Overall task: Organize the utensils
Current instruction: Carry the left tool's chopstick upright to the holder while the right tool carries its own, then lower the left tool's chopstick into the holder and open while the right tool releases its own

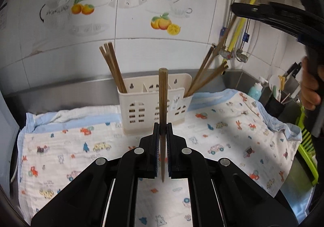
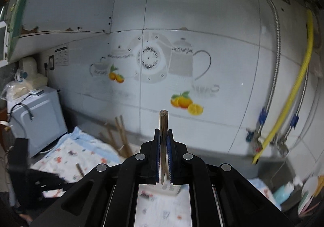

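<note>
- Wooden chopstick (image 1: 163, 105) in the left gripper (image 1: 162, 132) hides the middle front of the cream utensil holder (image 1: 141, 109); its lower tip is lost against the gripper body.
- The right wrist view is smeared with blur: the cloth and the holder below the right gripper (image 2: 163, 138) can barely be made out, and the things at its far right edge cannot be told.
- In the left wrist view the right gripper (image 1: 263, 12) shows only as a dark blurred shape at upper right, cut off by the frame, with a hand (image 1: 310, 89) on its handle.
- A printed cloth (image 1: 70, 156) with little cars covers the steel counter; the holder stands on it at the far side, before the tiled wall (image 1: 141, 24) with teapot and fruit decals.
- A yellow hose (image 1: 243, 24) and a braided metal hose run down the wall at the right, near a blue bottle (image 1: 255, 89) and a knife rack.
- The holder has pierced sides and several compartments: 3 brown chopsticks (image 1: 113, 69) lean in the left one, and more chopsticks (image 1: 204, 73) slant out of the right one.
- Left gripper clenched on 1 upright chopstick, near side of the holder.
- Right gripper clenched on a second chopstick (image 2: 163, 123), ridged and pale at the top, upright against the wall.
</note>
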Available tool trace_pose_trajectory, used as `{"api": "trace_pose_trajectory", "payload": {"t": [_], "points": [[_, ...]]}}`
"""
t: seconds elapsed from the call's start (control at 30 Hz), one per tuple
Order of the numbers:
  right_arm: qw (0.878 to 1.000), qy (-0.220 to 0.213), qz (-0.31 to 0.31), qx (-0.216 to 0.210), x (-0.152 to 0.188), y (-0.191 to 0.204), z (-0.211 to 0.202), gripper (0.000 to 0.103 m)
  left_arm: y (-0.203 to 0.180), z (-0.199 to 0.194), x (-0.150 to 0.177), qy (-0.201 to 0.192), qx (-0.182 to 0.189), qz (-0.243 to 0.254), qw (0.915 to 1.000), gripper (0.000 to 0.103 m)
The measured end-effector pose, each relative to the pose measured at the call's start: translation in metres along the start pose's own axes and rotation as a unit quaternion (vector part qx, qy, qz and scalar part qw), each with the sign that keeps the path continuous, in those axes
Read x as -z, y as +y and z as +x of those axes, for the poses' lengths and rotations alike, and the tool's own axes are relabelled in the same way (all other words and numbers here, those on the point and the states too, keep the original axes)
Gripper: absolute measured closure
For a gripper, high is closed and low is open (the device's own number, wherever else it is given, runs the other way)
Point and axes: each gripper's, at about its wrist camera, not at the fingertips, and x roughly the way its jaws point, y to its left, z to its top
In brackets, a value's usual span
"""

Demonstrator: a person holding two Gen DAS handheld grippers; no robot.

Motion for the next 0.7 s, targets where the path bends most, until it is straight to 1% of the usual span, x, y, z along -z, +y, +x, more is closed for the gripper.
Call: {"api": "trace_pose_trajectory", "payload": {"t": [0.13,0.27,0.53,0.7], "points": [[1.0,-0.008,0.004,0.013,-0.012,-0.005,0.021,0.097,0.002,-0.002,-0.016,-0.011,-0.002,0.008,0.9999,0.098],[1.0,0.005,0.012,0.017,-0.012,-0.009,0.043,0.097,0.0,-0.011,-0.037,-0.034,-0.005,0.015,0.9993,0.098],[0.999,0.049,0.011,0.02,0.015,-0.012,0.083,0.097,-0.004,-0.027,-0.083,-0.087,-0.013,0.029,0.9957,0.098],[0.997,0.068,0.014,0.023,0.026,-0.015,0.096,0.096,-0.004,-0.028,-0.109,-0.114,-0.034,0.033,0.9924,0.098]]}}
